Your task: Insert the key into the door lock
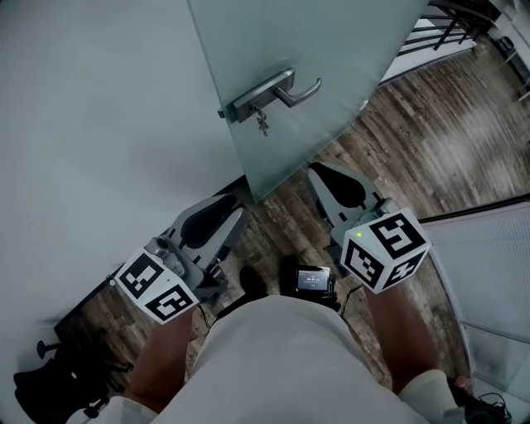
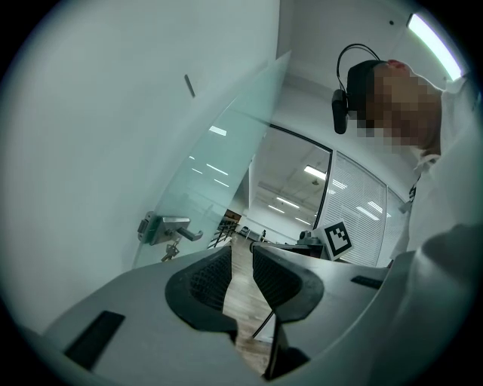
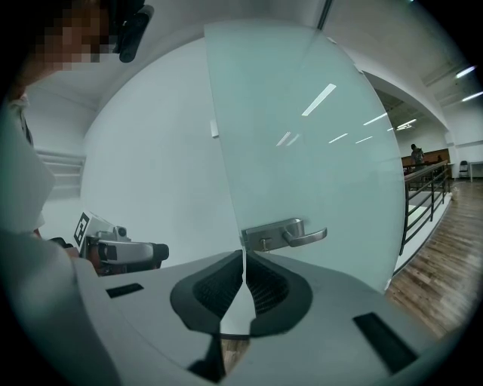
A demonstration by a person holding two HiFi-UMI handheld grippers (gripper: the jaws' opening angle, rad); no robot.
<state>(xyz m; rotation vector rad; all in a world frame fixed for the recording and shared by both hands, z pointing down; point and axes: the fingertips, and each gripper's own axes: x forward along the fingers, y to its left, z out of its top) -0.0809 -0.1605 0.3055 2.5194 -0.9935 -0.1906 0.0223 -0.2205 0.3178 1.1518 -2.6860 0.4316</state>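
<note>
A frosted glass door carries a metal lock with a lever handle. A small bunch of keys hangs from the lock below the handle. The lock also shows in the left gripper view as the lock with the keys under it, and in the right gripper view as the lock. My left gripper is low and left of the door edge, well short of the lock; the left gripper is open and empty. My right gripper points at the door below the handle; the right gripper has its tips together, holding nothing.
A white wall stands left of the door. Wooden floor runs to the right, with a black railing far off and a glass partition at the right. A black stand sits at the lower left.
</note>
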